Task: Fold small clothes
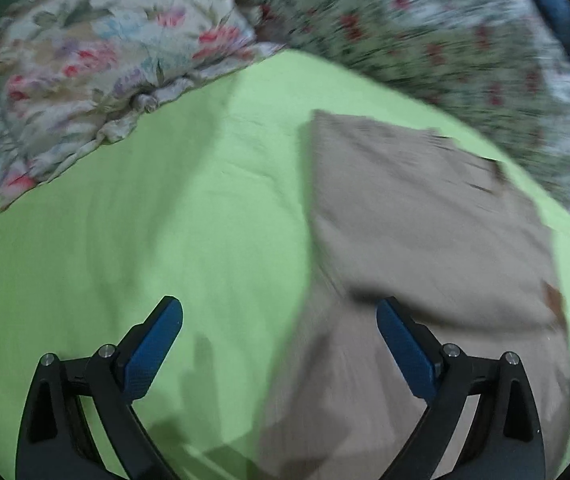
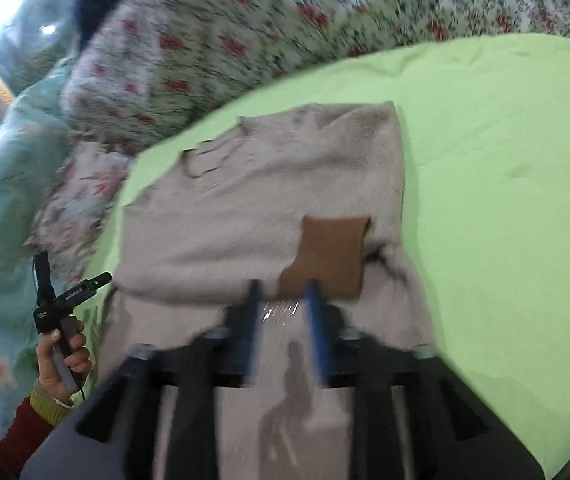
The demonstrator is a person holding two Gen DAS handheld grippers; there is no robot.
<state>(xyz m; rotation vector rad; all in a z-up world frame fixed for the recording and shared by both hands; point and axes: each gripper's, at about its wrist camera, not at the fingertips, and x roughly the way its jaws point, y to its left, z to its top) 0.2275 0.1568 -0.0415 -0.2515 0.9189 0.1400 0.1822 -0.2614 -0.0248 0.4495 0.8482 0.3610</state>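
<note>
step: folding beige knitted garment (image 2: 269,200) | right claw (image 2: 283,292) part-open, empty, above it | left claw (image 1: 281,344) wide | advice: grip hem squarely

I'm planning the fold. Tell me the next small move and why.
Probably bring both grippers back down to the beige garment's near edge. Left gripper and right gripper hover with jaws apart and empty, and the garment lies partly folded on the green sheet.

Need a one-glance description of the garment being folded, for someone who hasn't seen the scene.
Start at the lime-green sheet covering the bed. The beige garment lies flat on it, below the floral bedding. It is the only plain-coloured cloth there, and carries a brown square patch.
</note>
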